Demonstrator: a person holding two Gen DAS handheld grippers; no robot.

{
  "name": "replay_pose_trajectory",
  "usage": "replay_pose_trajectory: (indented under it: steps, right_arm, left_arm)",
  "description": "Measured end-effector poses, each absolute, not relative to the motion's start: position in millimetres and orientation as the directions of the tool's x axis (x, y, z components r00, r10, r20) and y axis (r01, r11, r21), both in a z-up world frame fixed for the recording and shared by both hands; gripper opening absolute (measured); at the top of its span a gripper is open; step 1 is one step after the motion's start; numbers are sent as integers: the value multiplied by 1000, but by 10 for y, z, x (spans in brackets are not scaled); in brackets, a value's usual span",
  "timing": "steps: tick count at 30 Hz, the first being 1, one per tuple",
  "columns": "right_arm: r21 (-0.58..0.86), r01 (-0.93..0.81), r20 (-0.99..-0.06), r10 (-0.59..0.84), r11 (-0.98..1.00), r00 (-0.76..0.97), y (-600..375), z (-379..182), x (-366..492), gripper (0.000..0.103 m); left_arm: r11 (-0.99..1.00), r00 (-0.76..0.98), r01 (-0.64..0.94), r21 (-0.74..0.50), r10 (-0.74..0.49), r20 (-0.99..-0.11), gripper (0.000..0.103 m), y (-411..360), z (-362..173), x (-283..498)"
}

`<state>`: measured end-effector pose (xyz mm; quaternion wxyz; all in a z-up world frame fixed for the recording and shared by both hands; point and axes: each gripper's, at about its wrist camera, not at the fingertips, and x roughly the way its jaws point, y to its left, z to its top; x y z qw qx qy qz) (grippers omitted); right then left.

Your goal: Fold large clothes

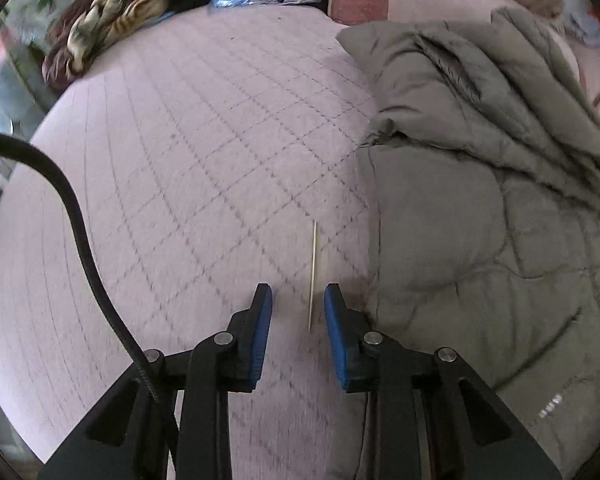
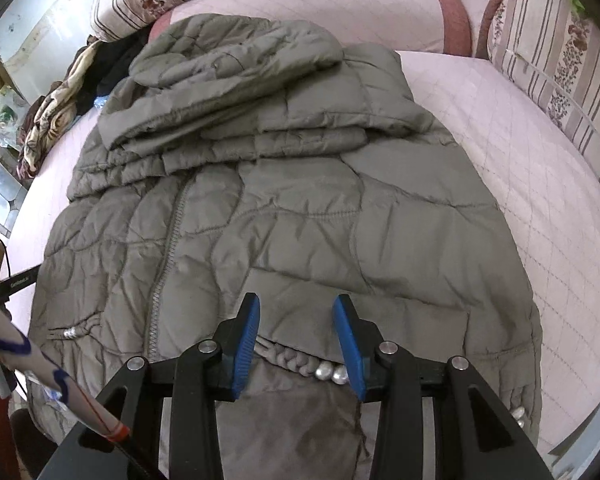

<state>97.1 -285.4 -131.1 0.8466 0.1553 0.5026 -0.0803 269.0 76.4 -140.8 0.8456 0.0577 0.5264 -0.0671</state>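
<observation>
An olive-grey quilted puffer jacket (image 2: 300, 216) lies front-up on a pink quilted bed cover (image 2: 540, 184), its hood and sleeves folded over the chest. In the left wrist view the jacket (image 1: 480, 220) fills the right side. My right gripper (image 2: 296, 304) is open and empty, hovering over the jacket's lower hem near a braided cord with silver beads (image 2: 312, 366). My left gripper (image 1: 298, 292) is open and empty above the bare bed cover (image 1: 180, 180), just left of the jacket's edge. A thin pale stick (image 1: 313, 276) lies between its fingers.
A crumpled patterned blanket (image 1: 100, 24) and dark clothes lie at the bed's far left. Striped floral cushions (image 2: 560, 80) line the back and right of the bed. A black cable (image 1: 80, 240) hangs at left. A white paper roll (image 2: 40, 364) sits at lower left.
</observation>
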Motion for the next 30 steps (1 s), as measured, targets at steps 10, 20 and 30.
replay_pose_trajectory:
  steps: [10, 20, 30]
  right_arm:
    - [206, 354, -879, 13, 912, 476, -3063, -1377, 918, 42]
    - [256, 352, -862, 47, 900, 505, -3108, -1375, 802, 42]
    - [276, 332, -847, 65, 902, 528, -2966, -1231, 595, 42]
  left_arm:
    - [983, 460, -174, 57, 133, -878, 1, 1881, -1049, 2424]
    - [623, 201, -713, 321, 621, -758, 1, 4216, -316, 634]
    - [504, 245, -852, 142, 623, -743, 65, 4922, 330, -26]
